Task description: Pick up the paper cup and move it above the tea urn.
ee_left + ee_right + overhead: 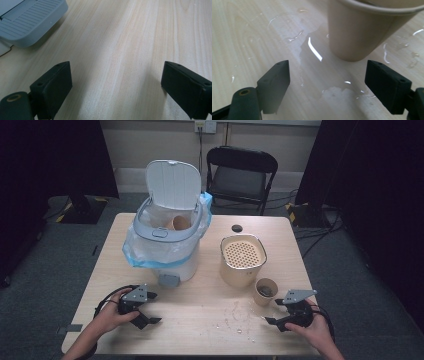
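Black left gripper (pixel 145 316), black right gripper (pixel 278 316), grey three-cornered top plates, looping black cables, blocky screw-holed fingers (pixel 274 81)

Black chair (pixel 241 175) stands beyond the wooden table (pixel 200 315).

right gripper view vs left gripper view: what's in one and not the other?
Right gripper view: a tan paper cup standing ahead of the right gripper, apart from its open jaws, with spilled water on the wood around it. Left gripper view: the grey pedal of the bin, ahead of the left gripper. Shared: the wooden table, open jaws holding nothing.
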### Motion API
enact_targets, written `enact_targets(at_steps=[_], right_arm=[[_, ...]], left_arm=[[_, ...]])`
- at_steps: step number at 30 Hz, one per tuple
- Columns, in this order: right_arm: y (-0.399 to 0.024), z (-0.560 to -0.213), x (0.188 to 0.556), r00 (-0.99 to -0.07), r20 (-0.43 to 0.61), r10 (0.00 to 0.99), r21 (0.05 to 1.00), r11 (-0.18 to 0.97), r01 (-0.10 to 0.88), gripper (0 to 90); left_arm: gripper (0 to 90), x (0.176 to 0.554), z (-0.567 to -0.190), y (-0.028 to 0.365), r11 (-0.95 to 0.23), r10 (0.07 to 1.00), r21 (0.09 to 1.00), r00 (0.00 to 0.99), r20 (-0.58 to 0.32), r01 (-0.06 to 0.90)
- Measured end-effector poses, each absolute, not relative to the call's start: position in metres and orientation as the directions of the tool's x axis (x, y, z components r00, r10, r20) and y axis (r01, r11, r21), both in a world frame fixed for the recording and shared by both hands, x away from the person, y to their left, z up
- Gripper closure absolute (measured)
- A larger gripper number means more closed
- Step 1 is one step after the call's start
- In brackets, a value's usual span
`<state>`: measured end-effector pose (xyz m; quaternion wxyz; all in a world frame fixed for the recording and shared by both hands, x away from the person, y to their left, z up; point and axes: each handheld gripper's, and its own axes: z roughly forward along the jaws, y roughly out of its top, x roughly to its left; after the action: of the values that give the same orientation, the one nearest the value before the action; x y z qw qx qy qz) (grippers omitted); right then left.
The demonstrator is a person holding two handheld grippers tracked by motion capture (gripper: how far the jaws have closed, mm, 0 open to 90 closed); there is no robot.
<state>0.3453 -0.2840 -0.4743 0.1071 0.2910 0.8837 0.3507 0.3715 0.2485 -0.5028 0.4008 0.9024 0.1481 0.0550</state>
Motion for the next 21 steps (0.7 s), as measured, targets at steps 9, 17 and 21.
enact_targets(at_steps=[9, 17, 21], right_arm=[[-0.289, -0.475, 0.357, -0.778, 0.02, 0.627, 0.71, 0.539, 0.453, 15.5], [-0.288, -0.477, 0.366, -0.777, 0.027, 0.629, 0.726, 0.522, 0.447, 14.5], [-0.285, -0.478, 0.369, -0.78, 0.029, 0.625, 0.729, 0.521, 0.444, 16.5]], left_arm=[[9.1, 0.372, -0.503, 0.249, -0.635, 0.311, 0.74, 0.95, -0.019, 0.223], [9.1, 0.372, -0.503, 0.249, -0.637, 0.31, 0.738, 0.951, -0.019, 0.222], [9.1, 0.372, -0.503, 0.249, -0.636, 0.31, 0.739, 0.95, -0.02, 0.223]])
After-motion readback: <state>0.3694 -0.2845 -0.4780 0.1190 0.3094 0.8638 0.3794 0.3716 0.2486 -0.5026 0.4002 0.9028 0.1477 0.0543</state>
